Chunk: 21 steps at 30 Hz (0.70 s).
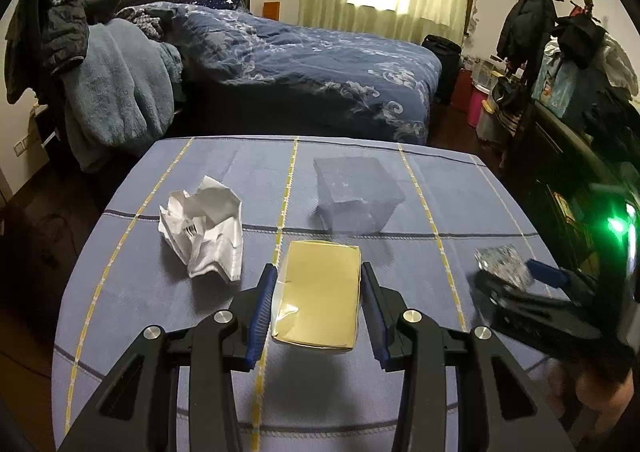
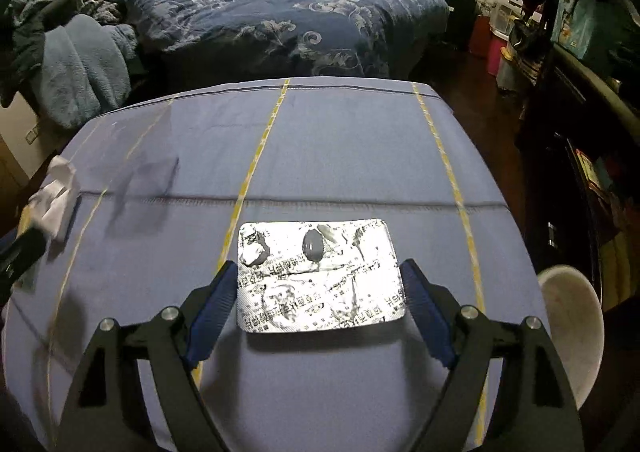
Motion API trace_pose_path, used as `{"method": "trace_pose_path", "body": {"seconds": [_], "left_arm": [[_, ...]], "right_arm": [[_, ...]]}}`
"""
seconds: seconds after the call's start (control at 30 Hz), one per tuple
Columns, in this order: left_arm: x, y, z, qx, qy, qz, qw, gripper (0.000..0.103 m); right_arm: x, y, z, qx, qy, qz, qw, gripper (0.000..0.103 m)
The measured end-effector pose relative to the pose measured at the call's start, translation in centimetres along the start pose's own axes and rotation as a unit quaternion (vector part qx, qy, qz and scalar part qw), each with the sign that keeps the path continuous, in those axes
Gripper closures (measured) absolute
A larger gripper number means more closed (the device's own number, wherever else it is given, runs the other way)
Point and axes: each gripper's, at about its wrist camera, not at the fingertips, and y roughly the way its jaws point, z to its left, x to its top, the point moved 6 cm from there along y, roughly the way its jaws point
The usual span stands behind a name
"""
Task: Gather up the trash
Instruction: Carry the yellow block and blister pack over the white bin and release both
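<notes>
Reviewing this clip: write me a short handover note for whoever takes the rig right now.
Left tool: shut on the tan cardboard box, held clear above the blue striped cloth.
Right tool: straddles the silver foil blister pack; gaps show at both pads, so whether it grips is unclear. Treat it as not secured.
Still on the cloth: the crumpled white paper, at the left. The clear plastic container stands empty at centre; it looks like the likely bin.
A white bowl-like vessel sits off the cloth's right edge.
Done: box picked. Left: bin the box, grip and bin the pack, then the paper.
</notes>
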Motion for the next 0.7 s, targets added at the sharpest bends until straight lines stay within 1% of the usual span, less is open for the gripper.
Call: {"method": "trace_pose_path", "body": {"seconds": [0.07,0.27,0.37,0.7], "left_arm": [[-0.3,-0.5,-0.3,-0.001,0.003,-0.001,1.0000,0.061],[-1.3,-2.0,-1.7,-0.005,0.014,-0.004,0.9999,0.061],[-1.6,-2.7,-2.7,-0.009,0.021,-0.007,0.9997,0.061],[-2.0,-4.0,-7.0,-0.025,0.062,-0.015,0.9977,0.061]], "right_arm": [[-1.2,-1.2,-0.4,0.008,0.006,-0.004,1.000,0.021],[-4.2,-4.9,-1.8,0.000,0.015,-0.031,0.999,0.021],[-5.3,-6.2,-2.5,0.006,0.025,-0.039,0.999,0.021],[-7.8,-8.7,-4.7,0.002,0.042,-0.055,0.998,0.021]]}}
